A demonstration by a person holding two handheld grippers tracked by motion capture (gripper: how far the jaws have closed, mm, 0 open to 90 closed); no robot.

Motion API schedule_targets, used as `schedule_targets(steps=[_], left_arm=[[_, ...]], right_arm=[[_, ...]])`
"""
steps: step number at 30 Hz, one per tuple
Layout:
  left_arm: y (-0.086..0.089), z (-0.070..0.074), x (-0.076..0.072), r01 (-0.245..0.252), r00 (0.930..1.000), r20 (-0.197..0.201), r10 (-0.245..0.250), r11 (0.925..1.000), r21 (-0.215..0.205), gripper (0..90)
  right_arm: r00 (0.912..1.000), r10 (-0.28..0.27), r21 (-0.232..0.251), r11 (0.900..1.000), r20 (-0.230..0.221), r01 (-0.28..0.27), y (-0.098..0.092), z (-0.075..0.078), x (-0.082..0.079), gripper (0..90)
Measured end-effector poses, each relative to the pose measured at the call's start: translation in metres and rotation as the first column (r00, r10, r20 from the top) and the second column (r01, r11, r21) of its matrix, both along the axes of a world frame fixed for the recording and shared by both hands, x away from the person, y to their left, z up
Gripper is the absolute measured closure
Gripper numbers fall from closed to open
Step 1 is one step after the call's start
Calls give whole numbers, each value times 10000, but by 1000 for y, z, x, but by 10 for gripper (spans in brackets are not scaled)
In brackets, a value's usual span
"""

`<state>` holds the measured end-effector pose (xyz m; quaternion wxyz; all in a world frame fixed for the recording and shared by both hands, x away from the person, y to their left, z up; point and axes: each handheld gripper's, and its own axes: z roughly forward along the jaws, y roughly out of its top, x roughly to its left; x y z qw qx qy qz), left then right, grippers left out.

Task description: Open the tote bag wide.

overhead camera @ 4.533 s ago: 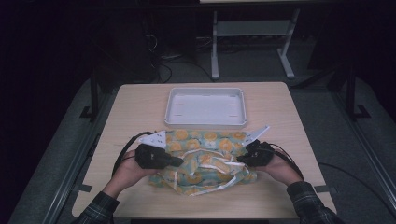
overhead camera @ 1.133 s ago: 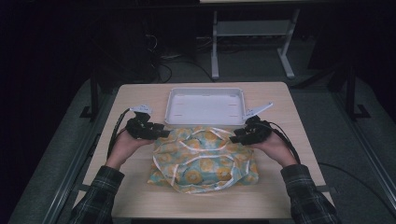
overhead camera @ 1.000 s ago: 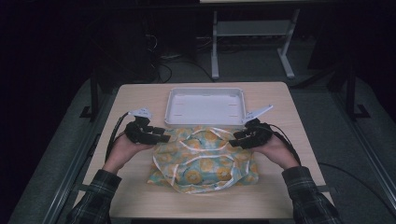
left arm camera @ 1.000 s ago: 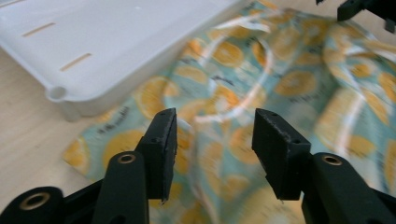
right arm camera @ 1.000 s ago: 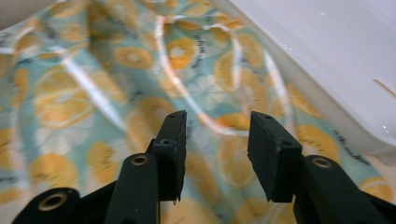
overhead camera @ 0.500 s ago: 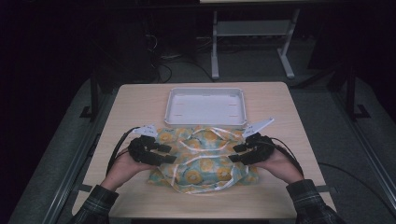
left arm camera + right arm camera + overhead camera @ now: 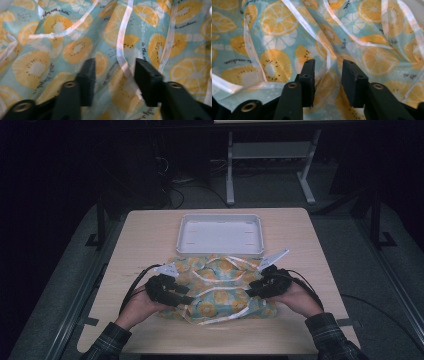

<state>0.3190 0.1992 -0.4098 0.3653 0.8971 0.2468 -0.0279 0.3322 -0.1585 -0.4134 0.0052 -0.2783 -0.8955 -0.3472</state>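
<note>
The cloth [image 7: 220, 287] lies crumpled on the near half of the table [image 7: 145, 230], between your two hands. It is a thin, pale turquoise fabric printed with orange and kiwi slices, white flowers and short lines of dark lettering; a translucent white ribbon edging [image 7: 122, 47] loops across its folds. In the high view the fabric is bunched into a low heap, with one ribbon loop trailing off its near edge.

Your left gripper [image 7: 182, 296] rests at the heap's left edge. In the left gripper view its jaws stand about half apart over the print, with a ribbon strand and a shallow fold of fabric running between them. The jaws have just been closing, yet the pads do not visibly press on the cloth.

Your right gripper [image 7: 252, 289] rests at the heap's right edge. In the right gripper view its jaws stand somewhat narrower, with a raised fold of fabric and a ribbon strand in the gap. These jaws too have just been closing; a gap shows on either side of the fold, so no grip is evident.

A white tray [image 7: 186, 234] sits on the far half of the table, just beyond the cloth's far edge. A black cable [image 7: 134, 285] trails from each gripper back along your forearm. Nothing lies between either gripper and the cloth.
</note>
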Motion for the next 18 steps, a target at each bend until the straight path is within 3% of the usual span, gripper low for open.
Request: schedule_targets(steps=[6,8,13,18], left_arm=[[3,3,0,161,9997,163,-163,9998,104,830],[5,4,-1,109,9998,157,-109,9999,-1,881],[10,9,0,58,9999,155,-53,9995,-314,893],[17,19,-5,-4,9997,237,26,9957,-926,893]], right_arm=[[9999,150,-41,9999,37,-149,-1,0,0,801],[9998,180,-98,9998,61,-179,-1,0,0,841],[9991,294,-74,9995,306,-292,-3,3,-2,885],[9979,289,312,9990,577,-307,-6,12,-7,888]])
